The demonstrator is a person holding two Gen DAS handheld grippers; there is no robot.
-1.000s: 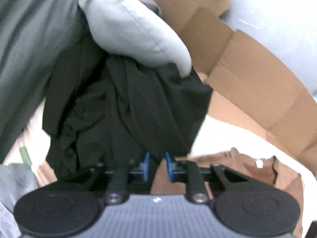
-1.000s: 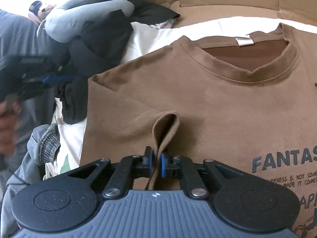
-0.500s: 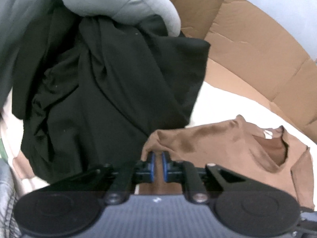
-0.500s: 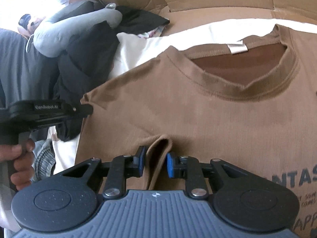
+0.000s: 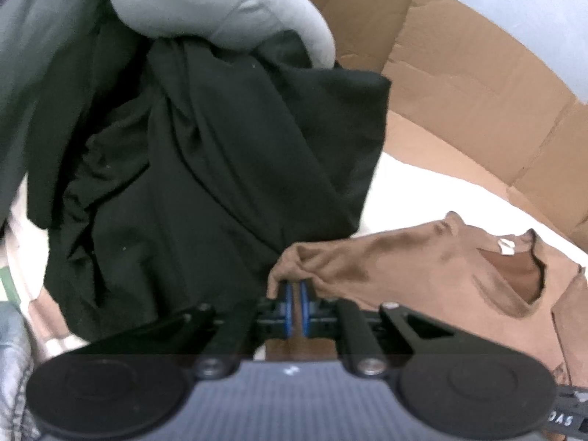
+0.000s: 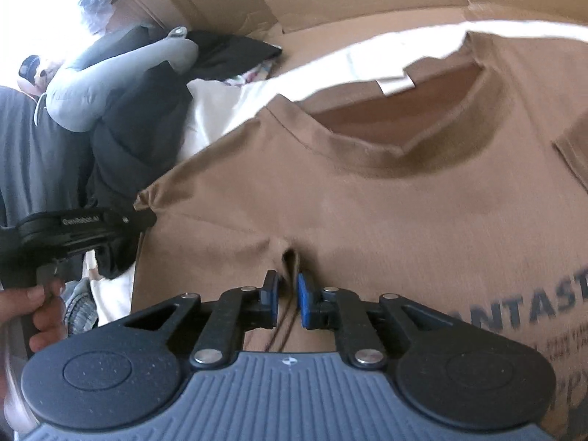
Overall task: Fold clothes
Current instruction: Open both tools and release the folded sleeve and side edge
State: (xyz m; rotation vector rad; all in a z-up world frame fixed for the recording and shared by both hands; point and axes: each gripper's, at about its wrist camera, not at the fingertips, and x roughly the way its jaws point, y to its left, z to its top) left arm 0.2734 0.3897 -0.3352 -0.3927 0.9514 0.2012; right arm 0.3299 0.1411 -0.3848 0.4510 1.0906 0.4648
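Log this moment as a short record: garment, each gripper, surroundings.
garment: brown T-shirt, lying front up, collar away from the right camera
left gripper: jaws shut on the shirt's shoulder corner
right gripper: jaws slightly apart around a raised fold of the shirt
beside shirt: black garment, grey pillow
behind: cardboard

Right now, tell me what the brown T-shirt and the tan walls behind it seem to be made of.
Brown T-shirt: soft matte knit, probably cotton jersey; it wrinkles, has a ribbed collar and printed lettering. Tan walls: plain corrugated cardboard, judging by the flap creases and torn edges.
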